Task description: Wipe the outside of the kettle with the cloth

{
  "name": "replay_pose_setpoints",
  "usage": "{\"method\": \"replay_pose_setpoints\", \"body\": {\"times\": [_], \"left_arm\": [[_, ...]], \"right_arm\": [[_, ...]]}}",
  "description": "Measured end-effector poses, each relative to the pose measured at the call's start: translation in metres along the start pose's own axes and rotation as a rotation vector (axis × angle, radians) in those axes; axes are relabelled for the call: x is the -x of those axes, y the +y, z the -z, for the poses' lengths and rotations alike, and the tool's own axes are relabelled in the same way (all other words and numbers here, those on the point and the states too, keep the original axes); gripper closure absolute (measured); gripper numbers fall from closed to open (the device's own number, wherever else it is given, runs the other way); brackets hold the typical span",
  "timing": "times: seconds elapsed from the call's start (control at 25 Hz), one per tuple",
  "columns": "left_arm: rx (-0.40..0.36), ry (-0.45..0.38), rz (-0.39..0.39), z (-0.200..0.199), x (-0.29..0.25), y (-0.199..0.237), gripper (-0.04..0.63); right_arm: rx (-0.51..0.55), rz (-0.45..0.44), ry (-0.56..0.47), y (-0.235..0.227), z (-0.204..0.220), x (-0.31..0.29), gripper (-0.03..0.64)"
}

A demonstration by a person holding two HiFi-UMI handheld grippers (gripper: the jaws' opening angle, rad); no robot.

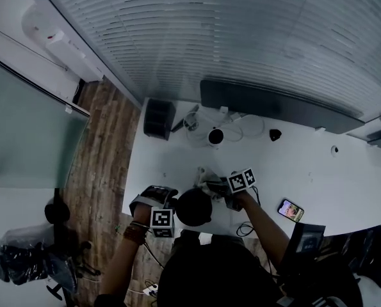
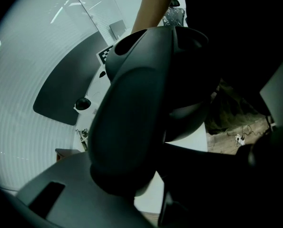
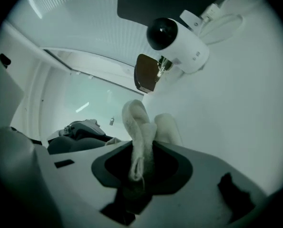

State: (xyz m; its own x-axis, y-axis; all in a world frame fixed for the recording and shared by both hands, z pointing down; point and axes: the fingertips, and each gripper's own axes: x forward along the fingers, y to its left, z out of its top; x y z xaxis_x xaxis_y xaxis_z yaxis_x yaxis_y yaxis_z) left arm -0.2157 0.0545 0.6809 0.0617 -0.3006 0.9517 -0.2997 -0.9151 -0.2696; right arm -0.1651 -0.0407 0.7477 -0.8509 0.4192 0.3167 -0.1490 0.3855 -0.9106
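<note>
The left gripper (image 2: 141, 191) has its jaws partly closed around the handle (image 2: 131, 118) of the dark kettle (image 1: 193, 206), which stands at the near edge of the white table (image 1: 318, 165). The right gripper (image 3: 141, 172) is pinched tight on the pale cloth (image 3: 140, 125), just right of the kettle, with the cloth facing the far side and off the kettle's wall. Both grasps look settled, but the wiping itself seems largely left to do, and no cleaned patch shows.
</note>
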Motion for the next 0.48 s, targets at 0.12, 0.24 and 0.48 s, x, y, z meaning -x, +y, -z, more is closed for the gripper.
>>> {"method": "replay_pose_setpoints", "body": {"times": [0.12,0.24,0.48], "left_arm": [[-0.031,-0.036,0.006,-0.002,0.000,-0.001,0.474],[-0.059,-0.040,0.004,-0.001,-0.001,0.003,0.474],[-0.097,-0.042,0.016,-0.006,-0.004,0.008,0.474]], "right_arm": [[0.087,-0.087,-0.064,0.042,-0.039,0.018,0.517],[0.284,-0.276,-0.014,0.122,-0.061,0.016,0.517],[0.611,-0.282,0.339,0.165,-0.017,-0.039,0.517]]}}
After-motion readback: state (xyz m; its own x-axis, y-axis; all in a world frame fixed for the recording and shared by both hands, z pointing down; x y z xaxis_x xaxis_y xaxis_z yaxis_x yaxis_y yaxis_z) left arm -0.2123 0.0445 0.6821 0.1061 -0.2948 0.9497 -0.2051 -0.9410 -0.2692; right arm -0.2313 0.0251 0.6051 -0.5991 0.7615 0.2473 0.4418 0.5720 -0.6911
